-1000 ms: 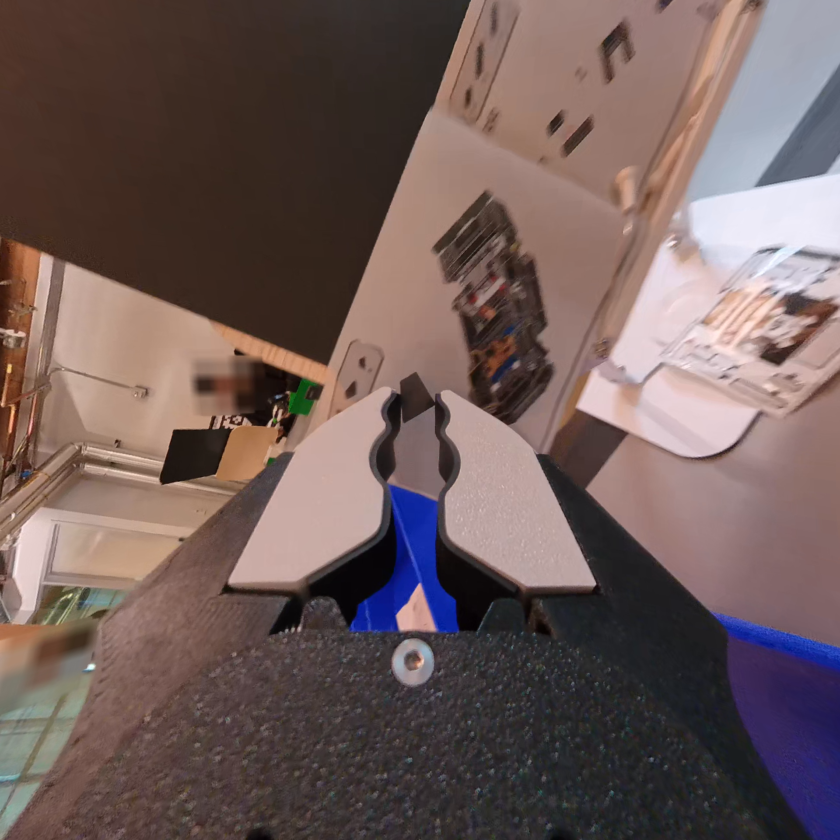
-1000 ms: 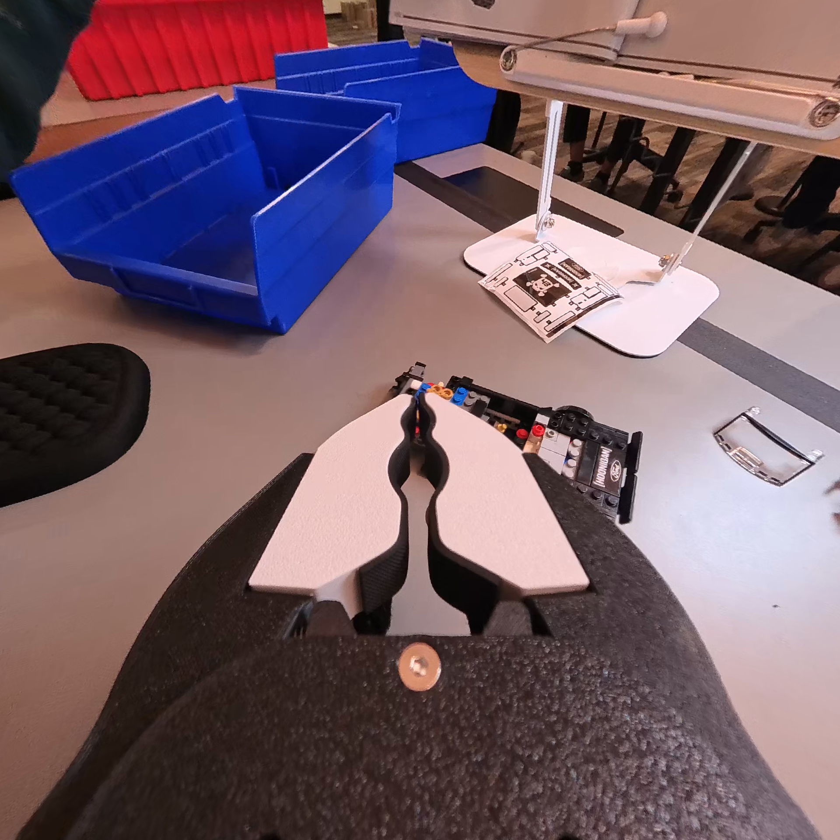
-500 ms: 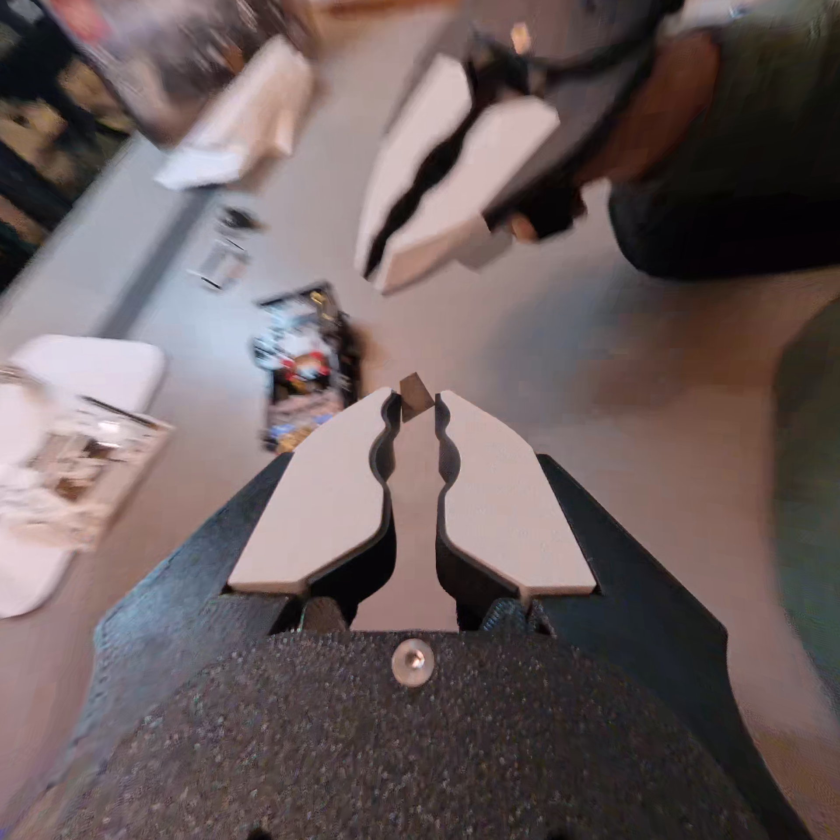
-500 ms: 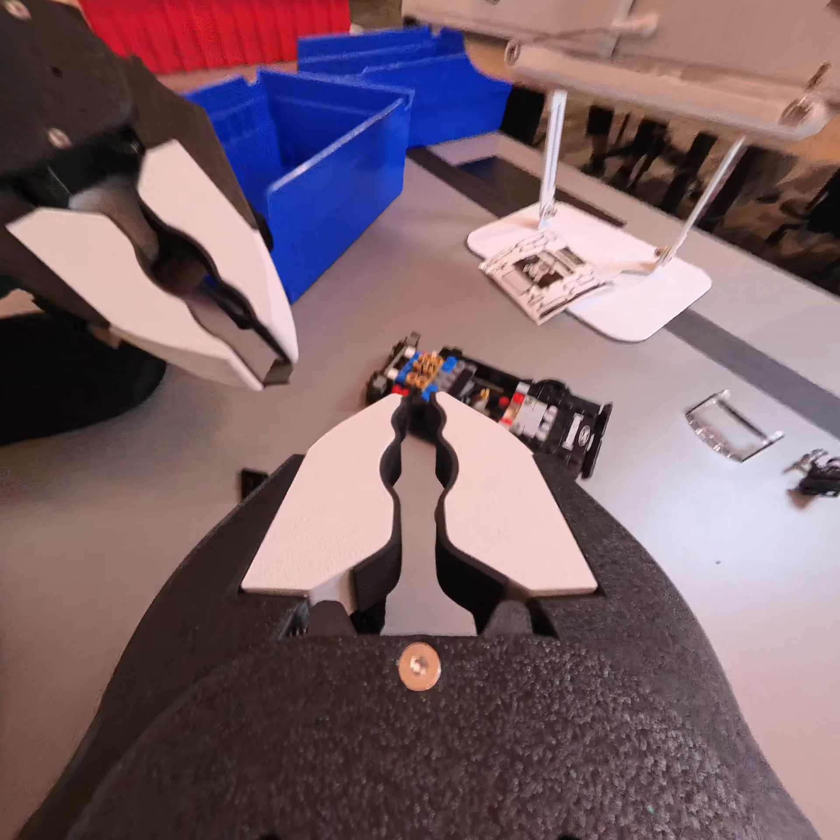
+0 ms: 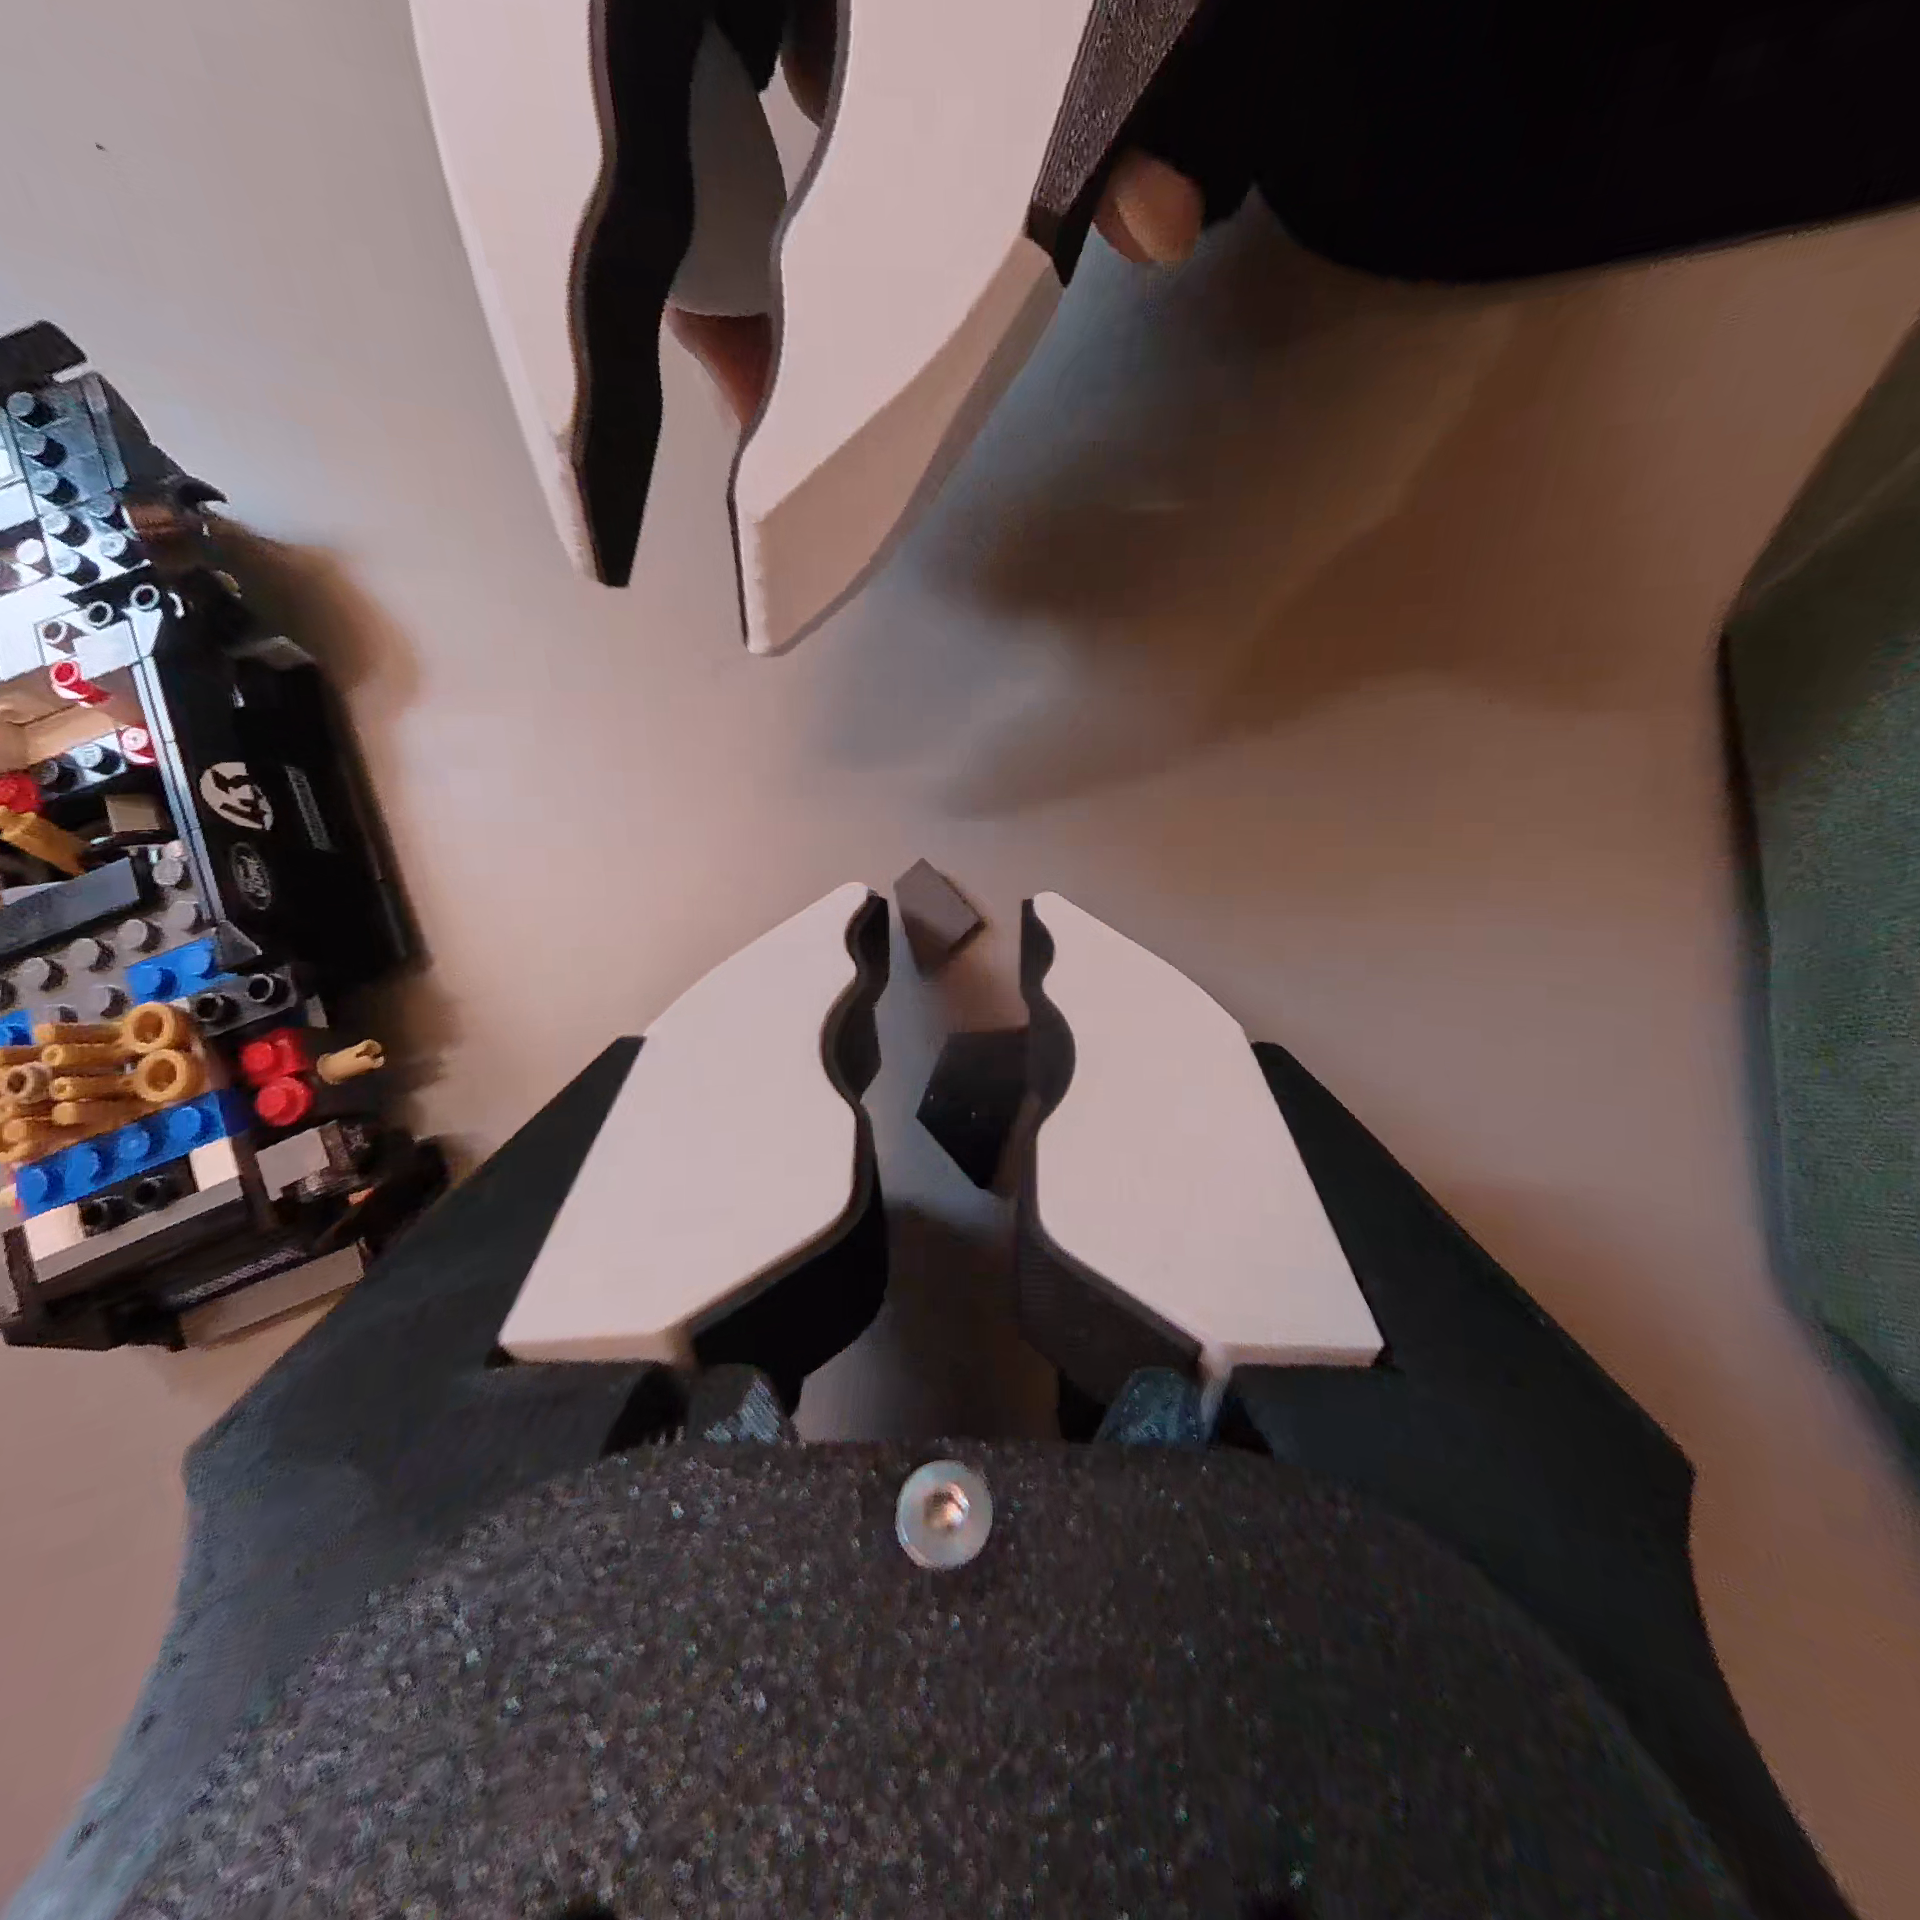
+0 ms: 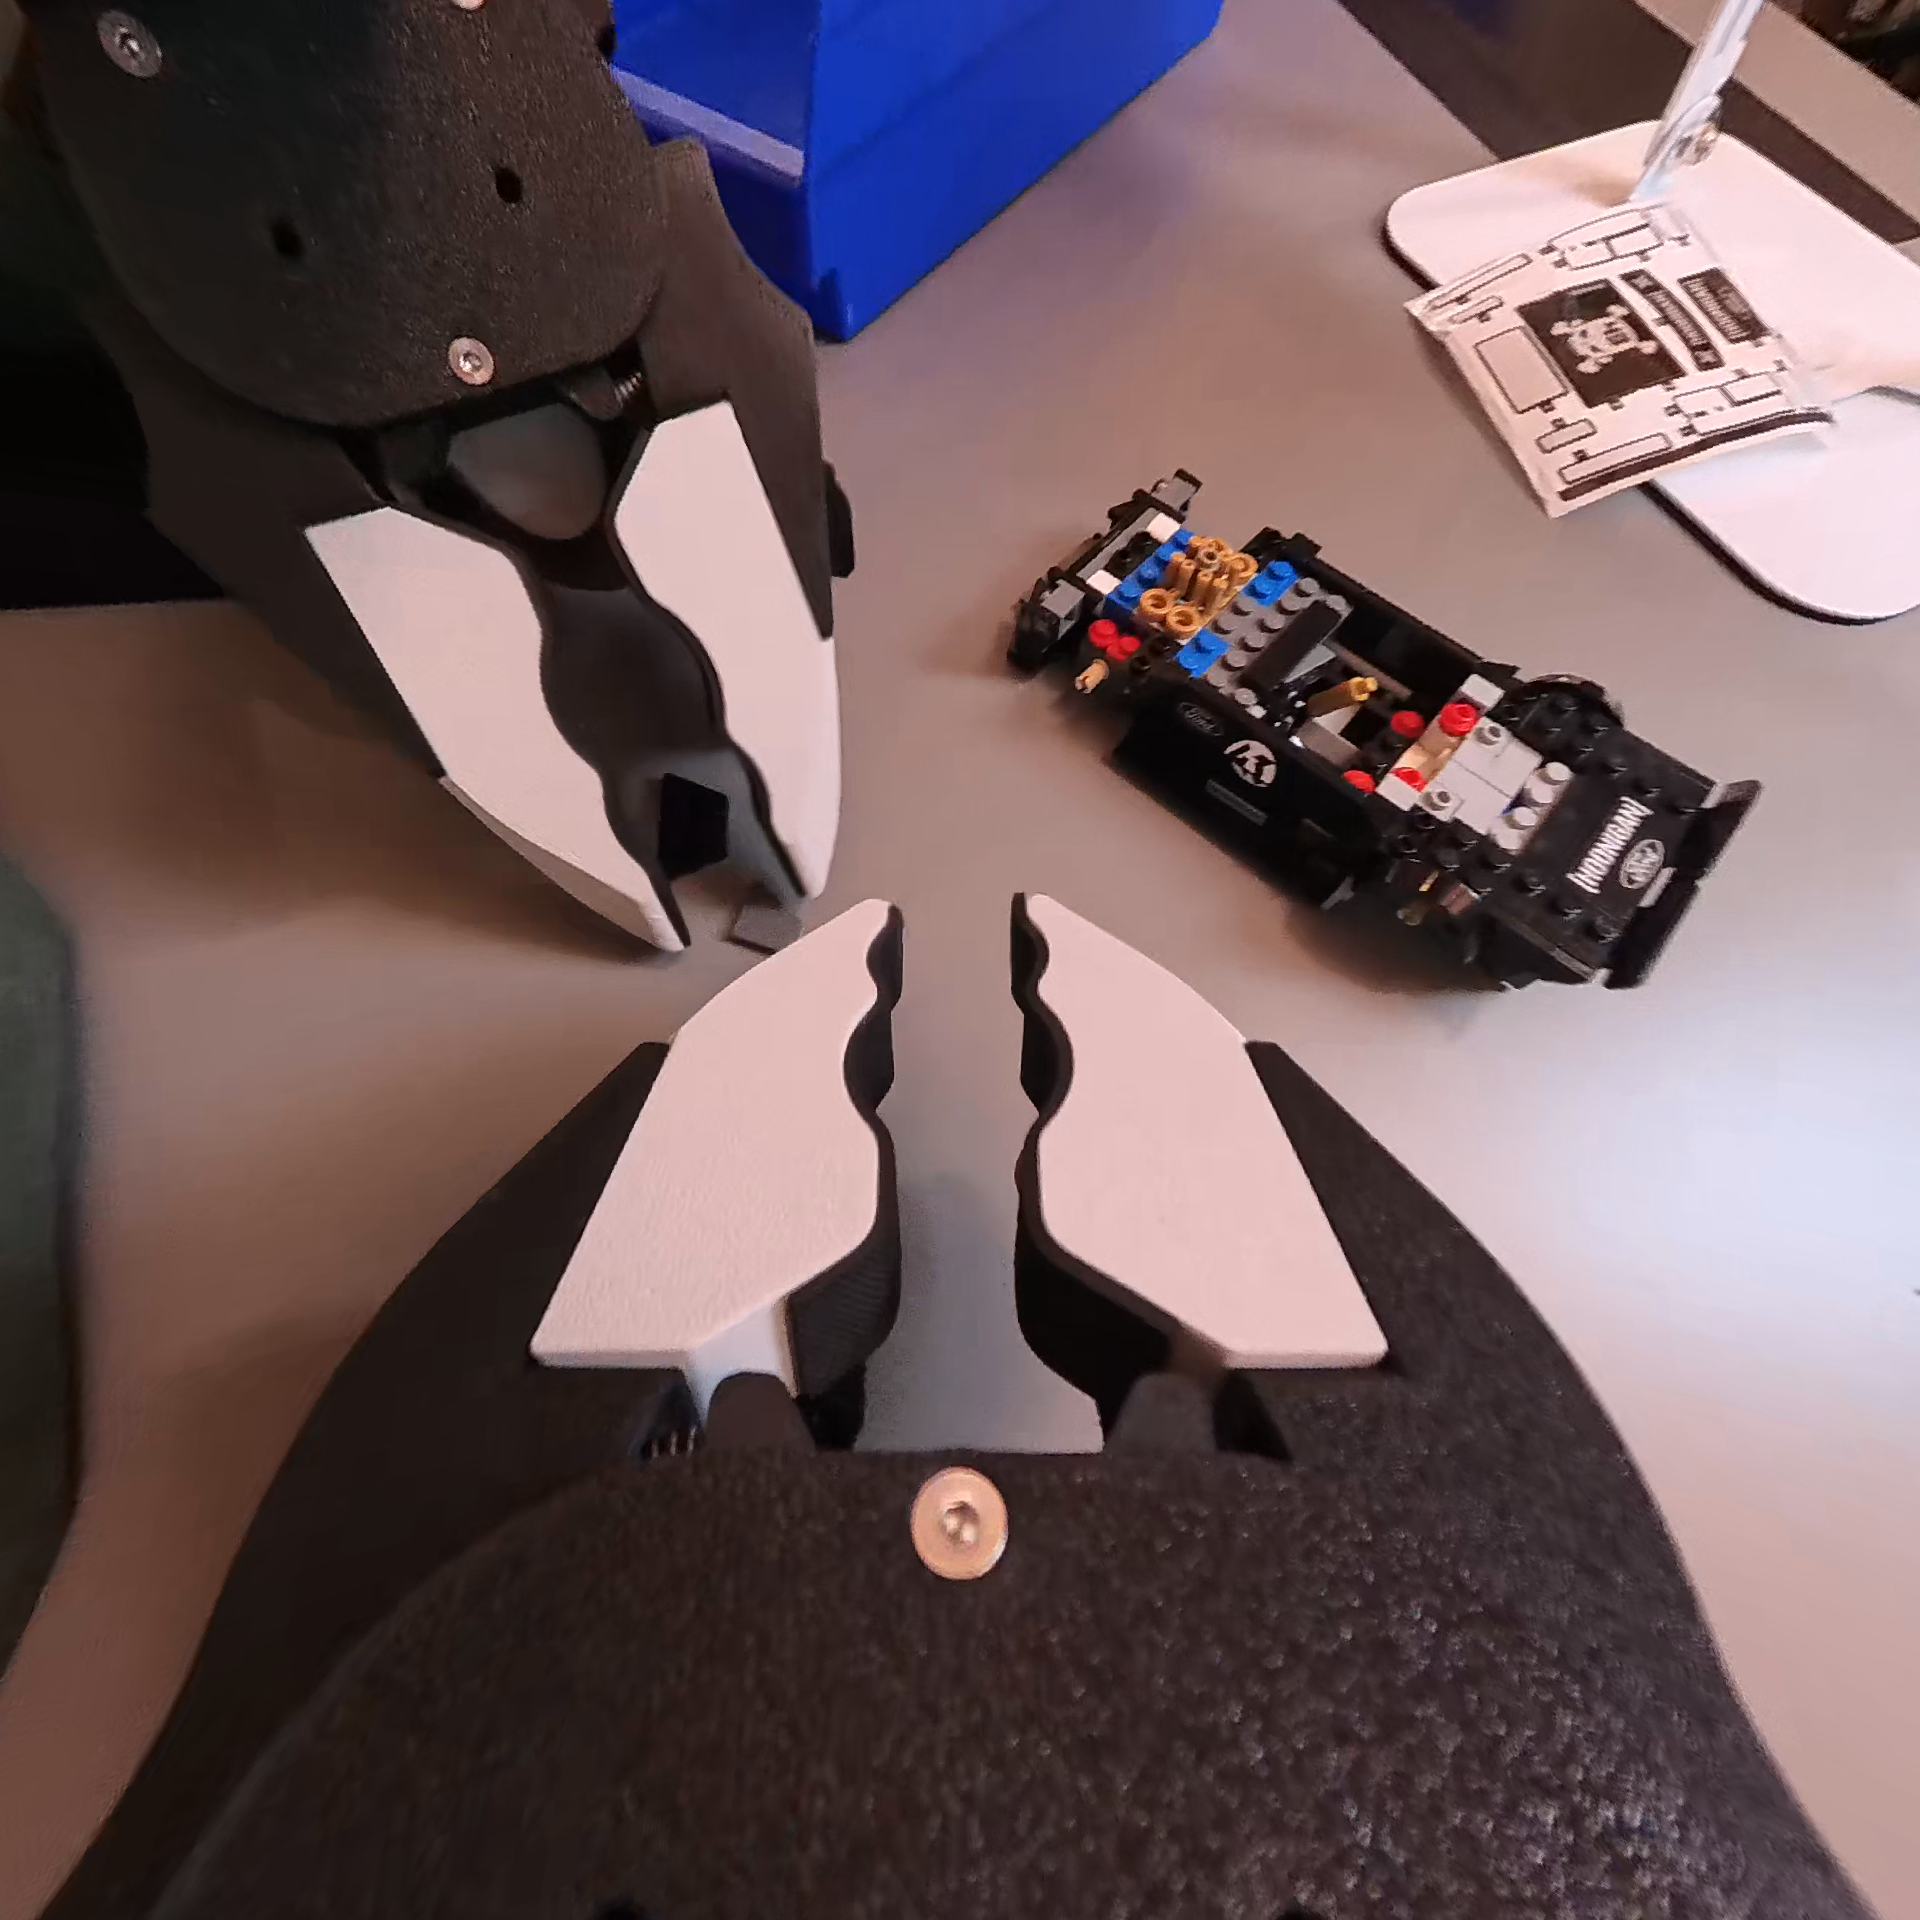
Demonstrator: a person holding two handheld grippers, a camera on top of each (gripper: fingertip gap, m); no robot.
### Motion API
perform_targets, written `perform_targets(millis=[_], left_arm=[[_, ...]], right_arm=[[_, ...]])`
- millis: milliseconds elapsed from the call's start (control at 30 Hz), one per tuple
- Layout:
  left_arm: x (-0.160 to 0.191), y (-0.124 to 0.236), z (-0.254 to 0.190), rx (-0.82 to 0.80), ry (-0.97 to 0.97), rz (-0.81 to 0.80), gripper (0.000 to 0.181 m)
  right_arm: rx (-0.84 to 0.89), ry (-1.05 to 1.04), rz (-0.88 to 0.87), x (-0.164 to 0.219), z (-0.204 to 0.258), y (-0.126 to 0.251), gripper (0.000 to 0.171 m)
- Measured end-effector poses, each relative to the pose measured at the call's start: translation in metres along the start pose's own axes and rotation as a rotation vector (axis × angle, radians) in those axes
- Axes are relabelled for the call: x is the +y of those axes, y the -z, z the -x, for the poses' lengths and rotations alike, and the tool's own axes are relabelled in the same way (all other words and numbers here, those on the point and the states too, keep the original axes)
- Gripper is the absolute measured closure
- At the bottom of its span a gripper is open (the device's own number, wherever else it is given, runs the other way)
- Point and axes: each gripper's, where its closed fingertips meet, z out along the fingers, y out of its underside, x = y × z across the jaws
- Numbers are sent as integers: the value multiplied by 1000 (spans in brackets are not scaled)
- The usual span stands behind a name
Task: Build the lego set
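Lego car [image 6: 1340, 727] sat at right center on the table [image 6: 1558, 1195], while both hand-held grippers, left [image 5: 945, 914] and right [image 6: 951, 914], were spread, a small dark piece [image 5: 938, 920] seemingly lying loose between the left fingertips.

Small flat piece [image 6: 767, 925] lies on table [image 6: 1351, 1195] btwn tips of left gripper [image 6: 727, 904] & right gripper [image 6: 954, 914], which face each other; lego car [image 6: 1351, 727] to right, sheet [image 6: 1621, 364] on stand base [image 6: 1818, 520] behind it, bin [image 6: 914, 135] behind left gripper
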Motion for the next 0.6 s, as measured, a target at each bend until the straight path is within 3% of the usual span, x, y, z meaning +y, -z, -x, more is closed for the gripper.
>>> perform_targets(millis=[100, 267, 600], left_arm=[[0, 7, 1, -3, 5, -25, 149], [11, 31, -4, 43, 11, -32, 150], [31, 21, -4, 22, 1, 57, 155]], right_arm=[[-32, 3, -5, 1, 6, -5, 151], [-82, 49, 44, 10, 20, -15, 151], [-131, 100, 119, 15, 37, -20, 151]])
